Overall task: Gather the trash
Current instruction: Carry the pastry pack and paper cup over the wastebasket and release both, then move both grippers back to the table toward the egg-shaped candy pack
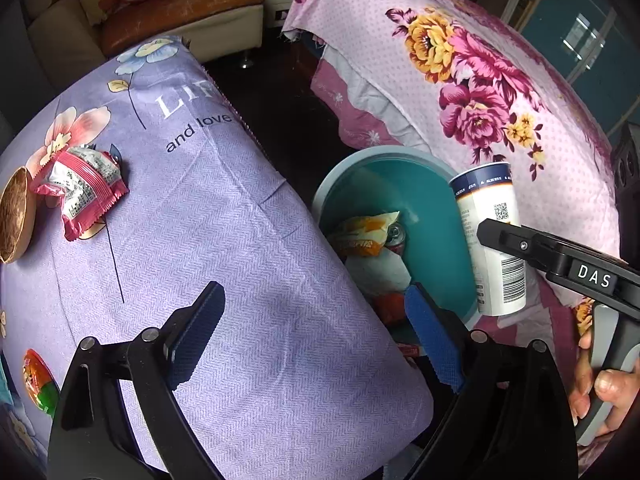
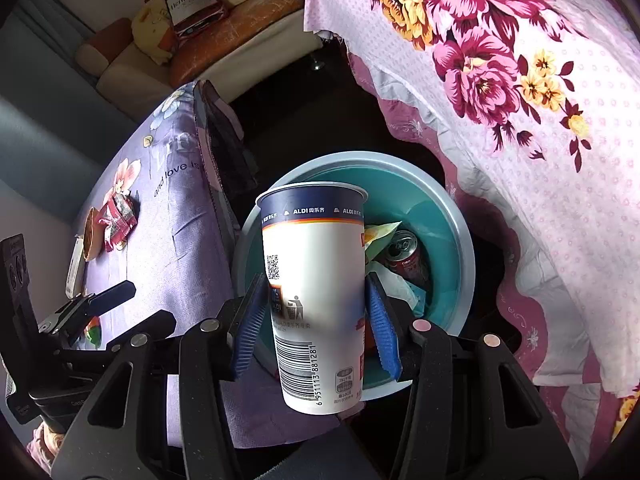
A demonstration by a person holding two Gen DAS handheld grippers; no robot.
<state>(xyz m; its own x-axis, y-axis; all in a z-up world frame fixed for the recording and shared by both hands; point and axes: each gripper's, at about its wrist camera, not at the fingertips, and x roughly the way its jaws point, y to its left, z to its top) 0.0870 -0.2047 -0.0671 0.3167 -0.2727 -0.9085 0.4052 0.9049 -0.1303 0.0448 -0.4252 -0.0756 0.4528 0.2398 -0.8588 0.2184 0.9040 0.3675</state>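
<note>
My right gripper [image 2: 316, 320] is shut on a tall white paper cup [image 2: 316, 292] with a dark blue rim, upright and just over the near rim of the teal bin [image 2: 460, 240]. The left wrist view shows the same cup [image 1: 492, 240] at the bin's [image 1: 332, 184] right side. Inside the bin lie a yellow-orange wrapper [image 1: 364, 232], a red can [image 2: 404, 256] and white tissue. My left gripper [image 1: 316, 336] is open and holds nothing, above the edge of the purple cloth [image 1: 240, 260]. A pink snack wrapper [image 1: 80, 192] lies on that cloth at the far left.
A brown bowl-like piece [image 1: 14, 216] lies beside the pink wrapper, and a small colourful packet [image 1: 36, 380] lies nearer me. A pink floral cloth [image 1: 480, 80] covers the surface to the right of the bin. A sofa [image 1: 180, 12] stands behind, across dark floor. A hand [image 1: 600, 384] grips the right tool.
</note>
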